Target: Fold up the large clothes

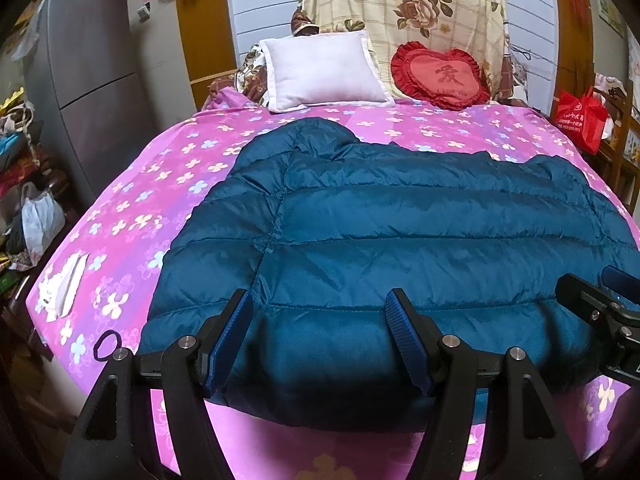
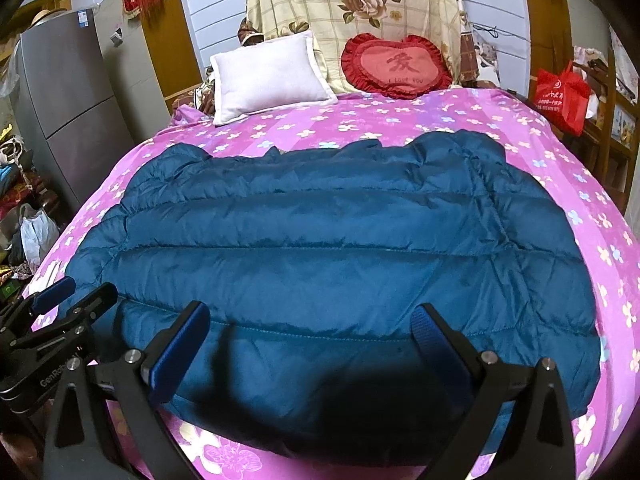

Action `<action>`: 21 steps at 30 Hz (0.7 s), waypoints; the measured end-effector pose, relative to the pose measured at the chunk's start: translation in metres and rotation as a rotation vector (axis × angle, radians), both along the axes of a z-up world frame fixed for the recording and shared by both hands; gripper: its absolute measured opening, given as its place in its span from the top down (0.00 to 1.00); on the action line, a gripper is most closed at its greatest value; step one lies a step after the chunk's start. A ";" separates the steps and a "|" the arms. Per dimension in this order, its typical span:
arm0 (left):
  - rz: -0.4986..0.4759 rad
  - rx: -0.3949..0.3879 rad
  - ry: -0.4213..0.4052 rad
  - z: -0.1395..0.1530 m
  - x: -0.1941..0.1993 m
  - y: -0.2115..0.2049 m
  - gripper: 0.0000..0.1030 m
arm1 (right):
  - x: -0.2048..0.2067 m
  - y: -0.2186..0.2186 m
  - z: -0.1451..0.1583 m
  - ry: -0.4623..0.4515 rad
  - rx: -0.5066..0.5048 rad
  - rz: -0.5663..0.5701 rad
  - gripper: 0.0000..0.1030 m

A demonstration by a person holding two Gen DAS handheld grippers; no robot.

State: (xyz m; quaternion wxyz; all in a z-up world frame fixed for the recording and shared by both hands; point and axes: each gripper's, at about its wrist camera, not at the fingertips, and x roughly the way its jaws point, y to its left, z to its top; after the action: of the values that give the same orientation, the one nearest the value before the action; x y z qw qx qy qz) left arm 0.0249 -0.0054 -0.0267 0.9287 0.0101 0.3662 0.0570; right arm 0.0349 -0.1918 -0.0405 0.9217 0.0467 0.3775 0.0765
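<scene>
A large teal quilted down jacket (image 1: 400, 224) lies spread flat across the pink flowered bed (image 1: 132, 200); it also shows in the right wrist view (image 2: 320, 240). My left gripper (image 1: 320, 300) is open and empty, its fingers wide apart just above the jacket's near hem, left of centre. My right gripper (image 2: 312, 312) is open and empty, over the near hem further right. The right gripper's tip shows at the right edge of the left wrist view (image 1: 600, 304). The left gripper shows at the left edge of the right wrist view (image 2: 60, 312).
A white pillow (image 1: 324, 72) and a red heart cushion (image 1: 440, 76) lie at the bed's head. A black hair tie (image 1: 107, 345) and white paper (image 1: 64, 284) lie on the bed's left side. A grey fridge (image 1: 92, 80) stands left, a red bag (image 1: 582, 118) right.
</scene>
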 end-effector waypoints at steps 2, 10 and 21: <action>0.001 -0.005 0.002 0.000 0.001 0.001 0.51 | 0.000 0.000 0.001 -0.003 0.000 0.000 0.00; -0.002 -0.006 0.005 -0.001 0.004 0.000 0.51 | 0.002 0.000 0.001 0.000 0.002 0.006 0.00; -0.018 0.001 -0.025 0.000 0.004 -0.002 0.51 | 0.003 -0.001 -0.001 0.005 0.005 0.009 0.00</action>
State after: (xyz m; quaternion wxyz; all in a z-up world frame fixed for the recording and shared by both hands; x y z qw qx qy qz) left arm 0.0286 -0.0073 -0.0264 0.9337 0.0133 0.3543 0.0492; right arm 0.0383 -0.1927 -0.0413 0.9202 0.0474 0.3800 0.0812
